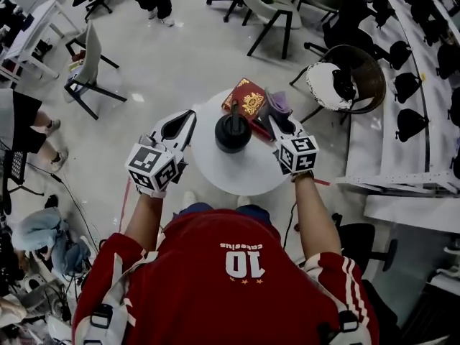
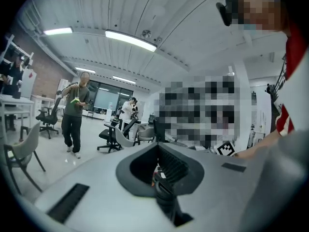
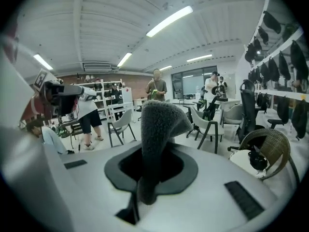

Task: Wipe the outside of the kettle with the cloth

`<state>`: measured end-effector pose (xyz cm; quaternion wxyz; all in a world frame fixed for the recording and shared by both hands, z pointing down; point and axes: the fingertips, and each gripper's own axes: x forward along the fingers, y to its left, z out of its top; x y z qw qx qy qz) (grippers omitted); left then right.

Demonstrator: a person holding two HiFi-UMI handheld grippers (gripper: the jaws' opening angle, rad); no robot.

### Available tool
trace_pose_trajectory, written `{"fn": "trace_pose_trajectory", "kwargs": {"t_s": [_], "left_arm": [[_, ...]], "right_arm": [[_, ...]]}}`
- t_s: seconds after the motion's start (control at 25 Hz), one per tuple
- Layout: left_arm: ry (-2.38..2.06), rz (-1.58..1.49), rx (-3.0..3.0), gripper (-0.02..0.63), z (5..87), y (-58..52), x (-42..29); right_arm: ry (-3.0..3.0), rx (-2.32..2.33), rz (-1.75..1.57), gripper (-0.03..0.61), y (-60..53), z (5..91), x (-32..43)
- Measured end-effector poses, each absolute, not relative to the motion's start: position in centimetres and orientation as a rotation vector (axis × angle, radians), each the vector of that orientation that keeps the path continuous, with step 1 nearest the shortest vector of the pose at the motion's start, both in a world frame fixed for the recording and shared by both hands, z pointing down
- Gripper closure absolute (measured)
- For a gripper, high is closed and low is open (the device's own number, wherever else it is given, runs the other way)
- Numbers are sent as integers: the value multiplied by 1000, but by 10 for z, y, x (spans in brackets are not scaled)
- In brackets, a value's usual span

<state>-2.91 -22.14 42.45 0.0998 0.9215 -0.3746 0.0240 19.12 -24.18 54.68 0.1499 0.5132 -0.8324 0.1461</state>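
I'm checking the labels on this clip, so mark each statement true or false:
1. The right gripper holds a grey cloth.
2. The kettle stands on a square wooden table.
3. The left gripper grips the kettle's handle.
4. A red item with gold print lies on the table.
1. True: the right gripper is shut on the grey cloth.
2. False: the black kettle stands on a round white table.
3. False: the left gripper is beside the kettle, with its jaws together on nothing.
4. True: the red item with gold print lies on the table just beyond the kettle.
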Motion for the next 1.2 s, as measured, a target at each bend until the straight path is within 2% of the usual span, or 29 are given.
{"fn": "trace_pose_trajectory", "kwargs": {"t_s": [0.36,0.64,1.2], "left_arm": [[-1303,140,2656,606,429,-220,-6],[-1431,165,2568,606,436,-210,-14],[-1514,142,2487,606,451,-196,-27]], "right_arm": [[-2420,1047,393,529,-262,613,179],[-2416,718,299,529,-264,641,146],[-2313,486,239,529,-253,673,143]]}}
